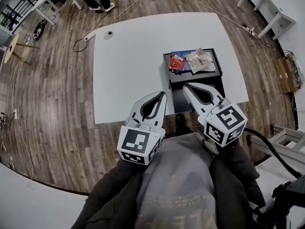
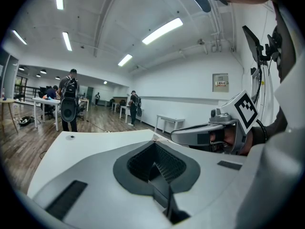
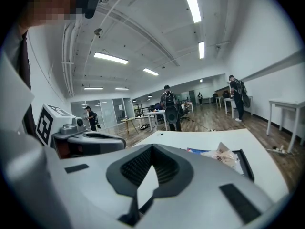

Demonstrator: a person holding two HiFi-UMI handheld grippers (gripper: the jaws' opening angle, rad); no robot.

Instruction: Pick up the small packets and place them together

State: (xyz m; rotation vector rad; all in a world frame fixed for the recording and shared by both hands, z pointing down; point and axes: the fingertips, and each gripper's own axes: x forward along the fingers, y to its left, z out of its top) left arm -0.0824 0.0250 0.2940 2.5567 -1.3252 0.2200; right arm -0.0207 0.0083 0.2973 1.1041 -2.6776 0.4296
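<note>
Wood floor all round, with a white desk (image 1: pixel 128 56) in the middle. On its right side sits a black tray (image 1: pixel 195 79) with the packets piled together at its far end: a red packet (image 1: pixel 177 62), a blue packet (image 1: pixel 187 55) under it, and a crinkly clear packet (image 1: pixel 200 61) on the right, overlapping the blue one. Both grippers hang near the person's chest at the desk's near edge, well apart from the packets. Left gripper (image 1: pixel 162 95) is clenched on nothing, and the right gripper (image 1: pixel 188 87) is also clenched and empty, its tip over the tray's near end.
</note>
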